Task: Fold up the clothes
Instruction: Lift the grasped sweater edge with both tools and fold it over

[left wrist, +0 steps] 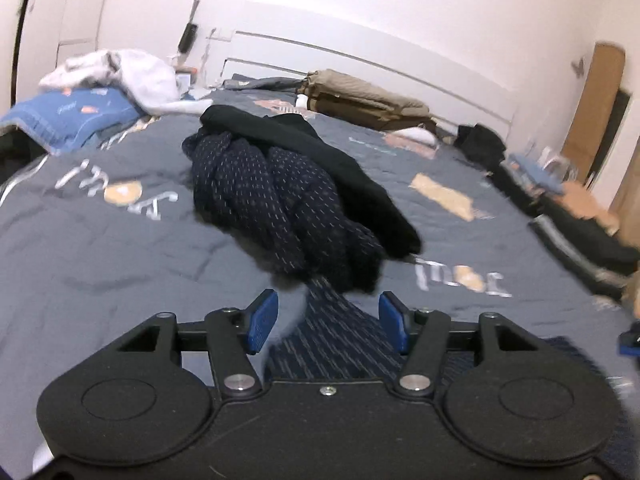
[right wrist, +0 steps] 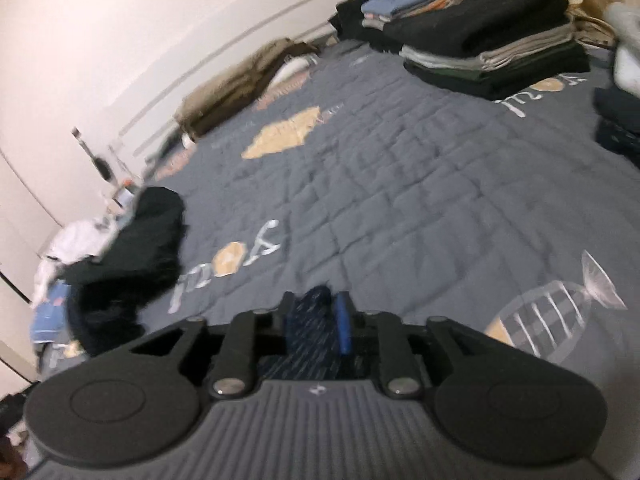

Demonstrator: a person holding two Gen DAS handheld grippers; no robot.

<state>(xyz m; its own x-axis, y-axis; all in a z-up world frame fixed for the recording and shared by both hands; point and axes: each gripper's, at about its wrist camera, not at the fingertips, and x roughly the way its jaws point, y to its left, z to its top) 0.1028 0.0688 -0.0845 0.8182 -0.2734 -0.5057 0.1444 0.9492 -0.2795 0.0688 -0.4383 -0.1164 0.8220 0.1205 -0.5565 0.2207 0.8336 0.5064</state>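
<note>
A navy garment with a pale dash pattern [left wrist: 280, 208] lies bunched on the grey quilt [left wrist: 100, 248], and a black garment [left wrist: 332, 160] is draped over its top. A strip of the navy cloth runs from the bunch down between the blue pads [left wrist: 262, 320] of my left gripper [left wrist: 328, 320], which is open with the pads wide apart. In the right wrist view my right gripper [right wrist: 316, 320] is shut on a fold of the navy garment [right wrist: 312, 332]. The dark pile [right wrist: 132, 252] shows blurred at that view's left.
A tall stack of folded clothes [right wrist: 492, 40] stands at the far right of the bed. A folded brown blanket [left wrist: 360, 96] lies along the wall. White clothes [left wrist: 120, 72] are heaped on a blue pillow [left wrist: 72, 116] at the left. A wooden door [left wrist: 592, 112] is at the right.
</note>
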